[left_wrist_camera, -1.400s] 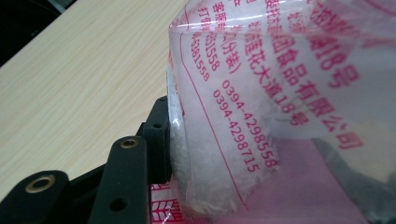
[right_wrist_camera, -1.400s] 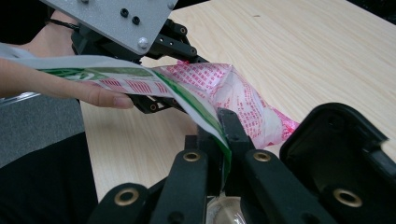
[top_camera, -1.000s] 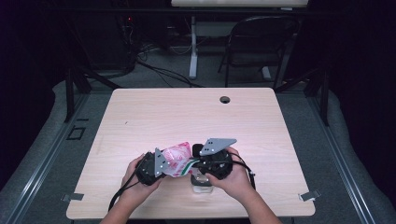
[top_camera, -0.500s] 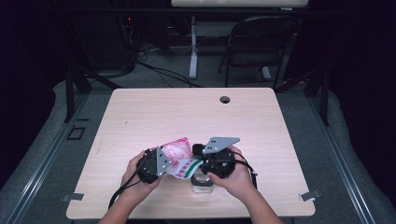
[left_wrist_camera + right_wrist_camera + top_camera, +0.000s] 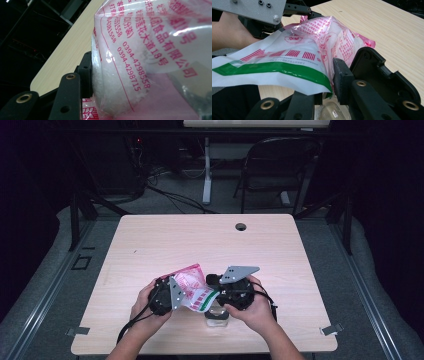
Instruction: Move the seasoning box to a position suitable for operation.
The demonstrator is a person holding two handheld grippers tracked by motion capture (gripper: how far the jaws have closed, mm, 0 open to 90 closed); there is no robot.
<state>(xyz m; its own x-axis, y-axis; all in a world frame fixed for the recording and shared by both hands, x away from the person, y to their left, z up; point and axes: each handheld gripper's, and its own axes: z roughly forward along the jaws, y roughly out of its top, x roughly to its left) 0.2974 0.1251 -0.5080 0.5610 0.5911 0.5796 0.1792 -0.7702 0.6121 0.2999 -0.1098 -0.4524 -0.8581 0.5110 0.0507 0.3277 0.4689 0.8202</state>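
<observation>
A clear pink-printed bag of white granules hangs tilted between both hands above the table. My left gripper is shut on its upper part; one pad presses into the granule-filled film. My right gripper faces it from the right. Its jaws have just been opening, and the bag's white and green end lies loose between them, beside the right pad. A clear glass jar stands on the table just under the bag's lower end, and its rim shows below my right jaws.
The wooden table has a round cable hole near its far edge. A black chair and a white post stand on the floor beyond it. The person's hands rest near the table's front edge.
The bag's white and green end has come into view between the two grippers. Both hands have stayed where they were.
</observation>
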